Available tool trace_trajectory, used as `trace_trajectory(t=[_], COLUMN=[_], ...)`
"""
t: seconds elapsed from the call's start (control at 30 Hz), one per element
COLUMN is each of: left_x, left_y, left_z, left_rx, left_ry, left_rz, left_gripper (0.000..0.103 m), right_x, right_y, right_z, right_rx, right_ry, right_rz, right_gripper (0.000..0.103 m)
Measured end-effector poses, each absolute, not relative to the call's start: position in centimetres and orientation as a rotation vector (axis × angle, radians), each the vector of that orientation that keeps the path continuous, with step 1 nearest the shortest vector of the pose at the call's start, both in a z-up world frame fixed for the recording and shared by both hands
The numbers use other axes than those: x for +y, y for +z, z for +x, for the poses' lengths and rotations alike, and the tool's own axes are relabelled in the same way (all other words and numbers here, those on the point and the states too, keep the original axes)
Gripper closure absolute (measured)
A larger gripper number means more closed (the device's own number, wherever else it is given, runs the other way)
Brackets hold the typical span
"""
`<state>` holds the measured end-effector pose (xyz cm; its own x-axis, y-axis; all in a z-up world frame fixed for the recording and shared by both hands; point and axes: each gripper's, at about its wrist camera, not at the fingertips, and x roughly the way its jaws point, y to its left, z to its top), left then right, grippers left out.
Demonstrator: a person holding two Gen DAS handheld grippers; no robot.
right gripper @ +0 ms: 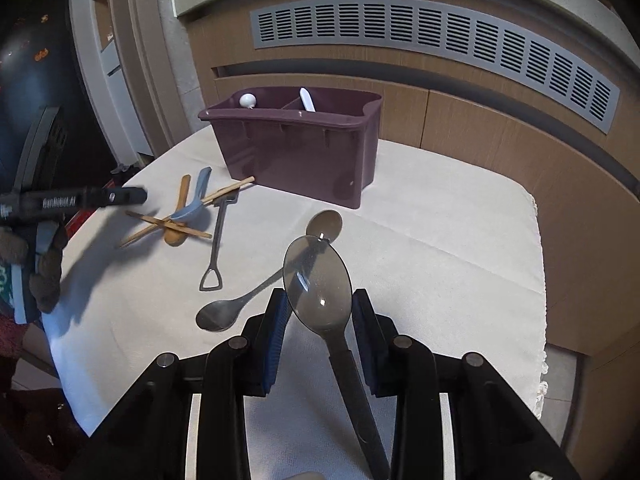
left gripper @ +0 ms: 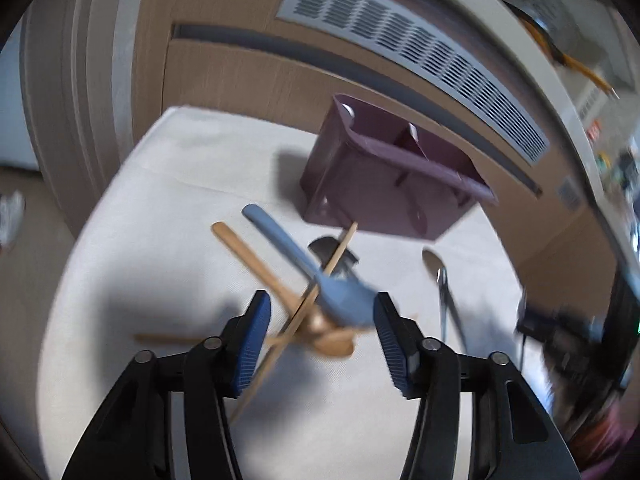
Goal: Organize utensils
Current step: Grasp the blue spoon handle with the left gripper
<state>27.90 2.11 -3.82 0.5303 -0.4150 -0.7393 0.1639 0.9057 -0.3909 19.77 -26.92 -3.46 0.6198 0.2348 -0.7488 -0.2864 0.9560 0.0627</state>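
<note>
A purple two-compartment utensil caddy (right gripper: 296,152) stands at the back of the white-clothed table and holds two white utensils; it also shows in the left wrist view (left gripper: 380,184). My right gripper (right gripper: 318,320) is shut on a dark translucent plastic spoon (right gripper: 318,280), held above the cloth. My left gripper (left gripper: 320,324) is open, hovering over a pile: a blue spoon (left gripper: 316,276), a wooden spoon (left gripper: 280,292) and wooden chopsticks (left gripper: 332,260). The same pile (right gripper: 180,220) lies left of the caddy in the right wrist view.
A metal spoon (right gripper: 224,312), a second metal spoon (right gripper: 326,222) and a small shovel-handled metal utensil (right gripper: 216,240) lie on the cloth (right gripper: 440,260). A wooden cabinet with a grey vent (right gripper: 440,40) rises behind the table. The table's edge is at right.
</note>
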Motion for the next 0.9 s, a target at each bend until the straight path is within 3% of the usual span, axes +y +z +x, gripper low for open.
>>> trace_trajectory(t=[0.13,0.47,0.57,0.6,0.67,0.9], left_x=[1.1,-0.7,-0.8,-0.9,-1.1,-1.7], left_y=[-4.8,-7.7,-7.9,-7.9,-7.8,-4.3], left_z=[32.3,37.9,37.8,37.6,36.7,27.6], left_rx=[1.104,1.298,1.251,1.231,1.175,0.898], left_ry=[-0.272,-0.107,-0.102,-0.101,-0.105,-0.209], left_rz=[-0.393,-0.343,-0.355,-0.336,-0.294,-0.201], left_gripper=[0.064,0.071,0.074,0.084,0.092,0.093], right_x=[-27.2,-27.2,-27.1,-27.1,-27.1,-27.5], right_y=[-3.7,-3.8,-3.8,-3.8,-3.7,-3.1], right_z=[20.0,19.3,19.2,19.1,19.1,19.3], right_rx=[0.852,0.792,0.772,0.763,0.749,0.728], right_ry=[0.283,0.28,0.265,0.261,0.252,0.263], right_rz=[-0.047,-0.043,-0.042,-0.041,-0.037,0.044], right_gripper=[0.072,0.072,0.072,0.072,0.072,0.072])
